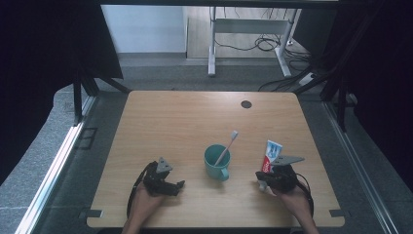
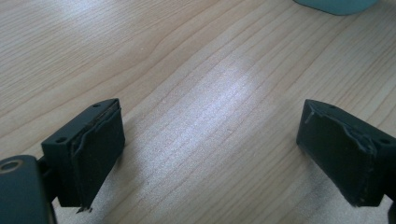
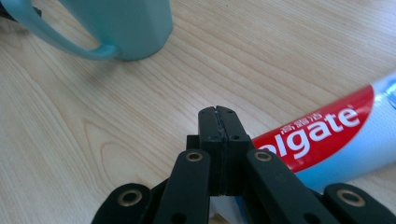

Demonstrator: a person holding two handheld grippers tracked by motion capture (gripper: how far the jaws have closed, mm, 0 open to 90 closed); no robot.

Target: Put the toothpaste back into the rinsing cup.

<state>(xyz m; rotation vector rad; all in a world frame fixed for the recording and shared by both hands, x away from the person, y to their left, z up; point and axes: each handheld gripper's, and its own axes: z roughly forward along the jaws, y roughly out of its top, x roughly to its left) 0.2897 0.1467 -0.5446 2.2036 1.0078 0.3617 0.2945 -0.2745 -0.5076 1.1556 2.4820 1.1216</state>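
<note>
The desk (image 2: 196, 93) is pale wood-grain with a smooth, faintly sheeny top that catches a soft glare. The teal mug (image 3: 126, 23) looks smooth and semi-matt, and the toothpaste tube (image 3: 336, 135) is glossy printed plastic in red, white and blue. The left gripper (image 2: 210, 149) has matt black jaws faced with rough, ragged-edged padding; the right gripper (image 3: 218, 121) shows the same matt black plastic with brass-coloured rivets.

- Table (image 1: 185, 122): pale wood with fine grain.
- Mug (image 1: 216, 163): plain teal.
- Toothbrush (image 1: 228, 144): white, pinkish handle.
- Toothpaste tube (image 3: 341, 135): red and light blue, white lettering.
- Left gripper (image 2: 210, 154) and right gripper (image 3: 218, 121): black.
</note>
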